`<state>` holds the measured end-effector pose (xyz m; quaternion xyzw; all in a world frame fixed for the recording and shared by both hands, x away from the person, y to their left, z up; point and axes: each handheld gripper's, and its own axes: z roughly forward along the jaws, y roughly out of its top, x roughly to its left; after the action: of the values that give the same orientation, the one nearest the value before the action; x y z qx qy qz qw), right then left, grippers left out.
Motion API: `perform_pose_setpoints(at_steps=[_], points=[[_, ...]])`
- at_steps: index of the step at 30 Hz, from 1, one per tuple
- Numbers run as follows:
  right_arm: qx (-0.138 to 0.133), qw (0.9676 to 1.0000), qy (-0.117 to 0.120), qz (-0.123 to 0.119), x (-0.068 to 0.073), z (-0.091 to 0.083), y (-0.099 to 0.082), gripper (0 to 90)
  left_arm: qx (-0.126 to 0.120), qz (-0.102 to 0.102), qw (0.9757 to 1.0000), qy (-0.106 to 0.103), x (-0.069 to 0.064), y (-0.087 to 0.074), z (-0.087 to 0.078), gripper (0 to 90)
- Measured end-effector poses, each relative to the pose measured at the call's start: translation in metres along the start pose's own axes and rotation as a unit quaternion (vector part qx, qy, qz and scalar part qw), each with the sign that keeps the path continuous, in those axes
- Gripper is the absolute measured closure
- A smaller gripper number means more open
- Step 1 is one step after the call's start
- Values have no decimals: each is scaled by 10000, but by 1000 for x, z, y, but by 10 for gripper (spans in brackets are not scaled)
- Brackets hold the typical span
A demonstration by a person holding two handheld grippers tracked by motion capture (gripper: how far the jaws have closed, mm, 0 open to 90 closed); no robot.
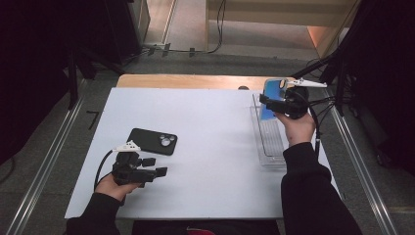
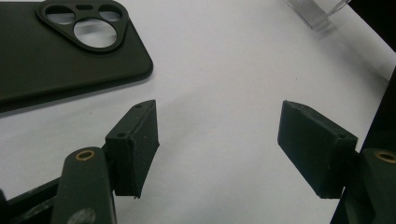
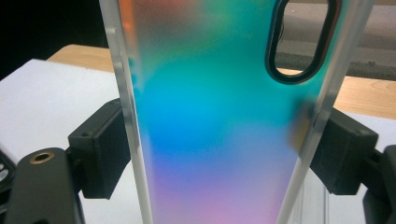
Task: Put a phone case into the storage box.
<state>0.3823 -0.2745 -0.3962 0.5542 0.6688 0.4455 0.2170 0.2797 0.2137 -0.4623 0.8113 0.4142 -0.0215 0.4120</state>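
An iridescent blue-green translucent phone case with an oval camera cut-out (image 3: pixel 219 116) is being held upright above the far end of a clear plastic rectangular tray (image 1: pixel 268 142), at the right side of the table (image 1: pixel 205 127). The case is being clamped across its width by the right hand-held gripper (image 1: pixel 274 104), with one black pad (image 3: pixel 100 149) being pressed against each long edge. This hand-held gripper is being carried by the right hand (image 1: pixel 296 127) in a dark sleeve.

Well apart, near the front left of the white table surface, a matt black phone case with a round camera opening (image 1: pixel 152 141) is lying flat. Just in front of it, the left hand-held gripper (image 1: pixel 155 166) is being held low over the table by the left hand (image 1: pixel 115 186), its jaws standing wide apart with nothing between them.
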Motion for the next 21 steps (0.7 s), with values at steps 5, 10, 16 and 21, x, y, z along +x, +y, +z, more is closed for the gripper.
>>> perform_pose_setpoints(at_steps=[5, 10, 16, 21], points=[[21, 9999, -127, 45, -11, 15, 5, 153, 28, 17, 10000, -2, 0, 0, 1, 292], [101, 9997, -242, 22, -14, 26, 13, 153, 24, 4, 10000, -4, 0, 0, 1, 292], [92, 9995, -253, 180, -20, 36, 29, 152, 12, 8, 10000, -3, 1, 0, 1, 292], [131, 9993, -320, 160, -25, 46, 37, 153, 25, 16, 10000, -18, 1, 0, 1, 292]])
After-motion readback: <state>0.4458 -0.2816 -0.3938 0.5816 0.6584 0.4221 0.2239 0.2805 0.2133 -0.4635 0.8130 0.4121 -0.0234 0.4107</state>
